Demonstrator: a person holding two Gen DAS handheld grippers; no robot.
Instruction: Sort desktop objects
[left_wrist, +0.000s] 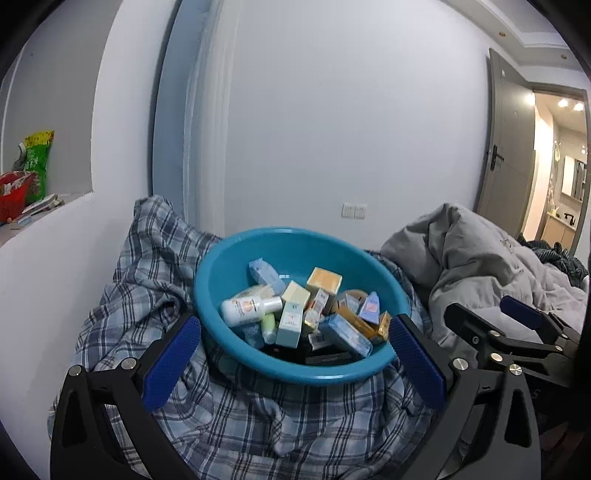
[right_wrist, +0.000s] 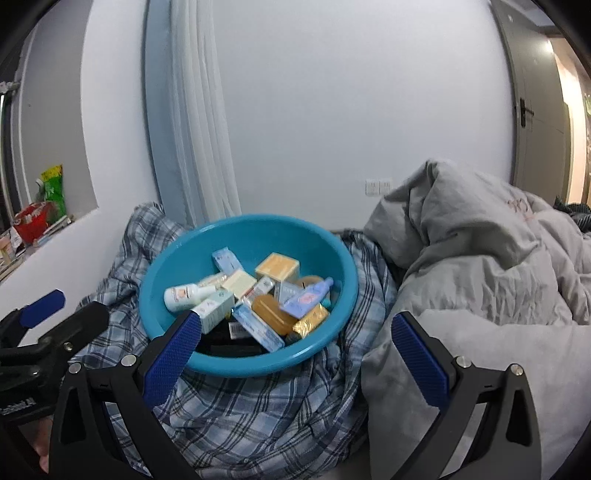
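A teal plastic basin (left_wrist: 236, 258) sits tilted on a blue plaid cloth (left_wrist: 140, 273); it also shows in the right wrist view (right_wrist: 258, 236). It holds several small boxes, a white bottle (left_wrist: 249, 308) and tubes. My left gripper (left_wrist: 293, 328) is open and empty, its blue pads standing either side of the basin's near rim. My right gripper (right_wrist: 295, 325) is open and empty, just right of the basin, and shows in the left wrist view (left_wrist: 484, 314). The left gripper shows at the left edge of the right wrist view (right_wrist: 66, 306).
A crumpled grey duvet (right_wrist: 480, 266) lies to the right of the basin. A white wall with a socket (left_wrist: 354, 211) is behind. A ledge at the far left holds a green bag (left_wrist: 38, 158) and a red bag (left_wrist: 13, 195). An open door (left_wrist: 506, 147) is at the far right.
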